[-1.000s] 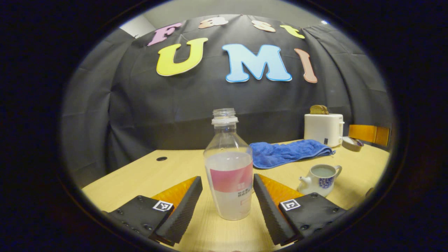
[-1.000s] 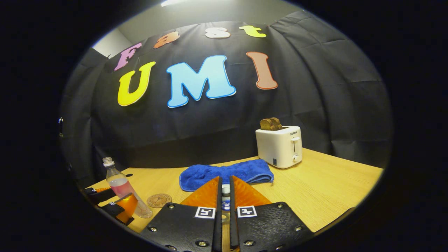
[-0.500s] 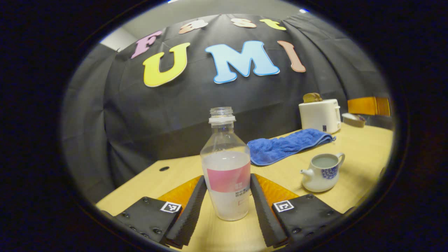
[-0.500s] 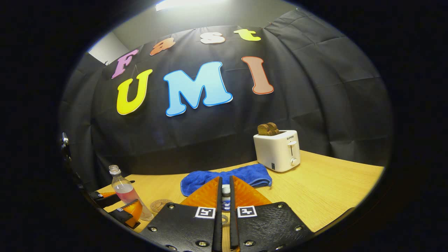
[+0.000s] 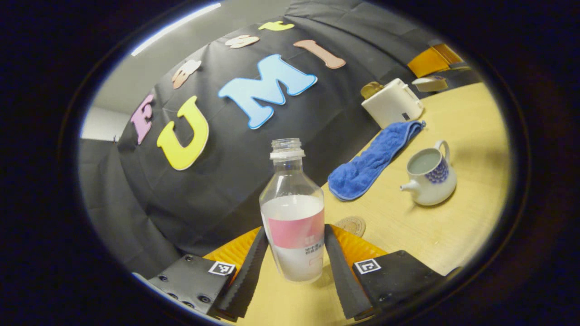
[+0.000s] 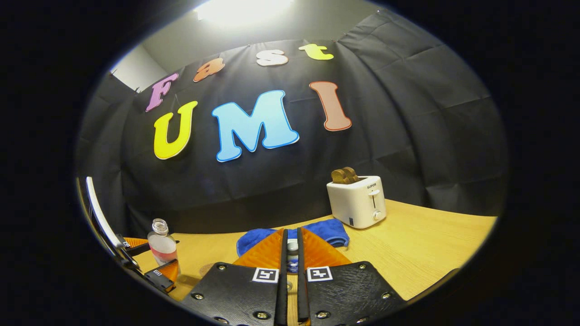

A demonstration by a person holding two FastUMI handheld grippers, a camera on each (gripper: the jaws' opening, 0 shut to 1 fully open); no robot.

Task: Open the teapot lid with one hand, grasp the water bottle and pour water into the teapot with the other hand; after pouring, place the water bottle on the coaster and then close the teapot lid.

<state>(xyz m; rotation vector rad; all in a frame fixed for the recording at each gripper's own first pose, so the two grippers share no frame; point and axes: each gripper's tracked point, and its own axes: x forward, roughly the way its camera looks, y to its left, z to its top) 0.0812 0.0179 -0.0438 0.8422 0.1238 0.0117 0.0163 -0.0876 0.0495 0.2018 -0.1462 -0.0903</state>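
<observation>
- Left gripper [image 5: 293,271]: both fingers press on the sides of the water bottle [image 5: 293,226] at its label band. The bottle is uncapped and about half full, and its base appears clear of the table [image 5: 453,235].
- Left gripper view: the whole scene appears tilted.
- Teapot [image 5: 430,174]: lid off, liquid visible inside, standing on the table near the blue cloth [image 5: 374,163].
- Coaster [image 5: 351,225]: flat on the table, between the bottle and the teapot.
- Right gripper [image 6: 292,258]: fingers nearly together, pinching a small object, apparently the teapot lid [image 6: 292,252], partly hidden between them.
- Toaster [image 6: 357,201]: at the table's far edge, toast in its slots, just beyond the blue cloth.
</observation>
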